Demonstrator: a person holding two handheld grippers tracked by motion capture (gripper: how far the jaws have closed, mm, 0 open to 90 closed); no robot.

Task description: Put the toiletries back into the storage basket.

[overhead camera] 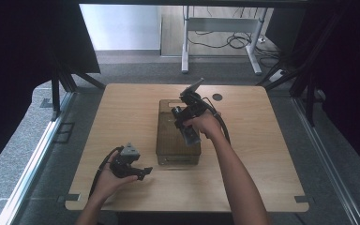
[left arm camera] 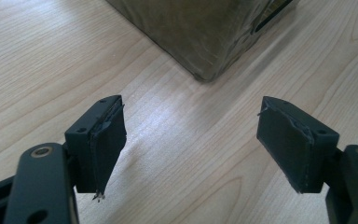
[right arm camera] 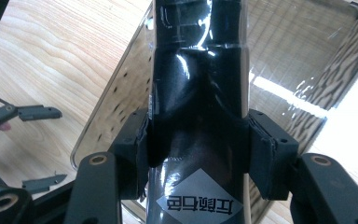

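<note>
Left of the bin [overhead camera: 178,133], the left gripper [overhead camera: 132,165] idles with jaws apart above the table [overhead camera: 122,108]. Over the bin, the right gripper [overhead camera: 187,123] clamps a black pouch [right arm camera: 199,93]. Its glossy film dents under the pads, so it could slip free. The right gripper view reveals the pouch's label; overhead it's a blur.

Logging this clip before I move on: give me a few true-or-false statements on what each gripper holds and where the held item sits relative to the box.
1. The right gripper is shut on a black glossy packet. True.
2. The left gripper holds the packet too. False: it is open, with nothing between its jaws.
3. The packet is above the smoky clear box. True.
4. The box stands on the floor. False: it rests on the wooden table.
</note>
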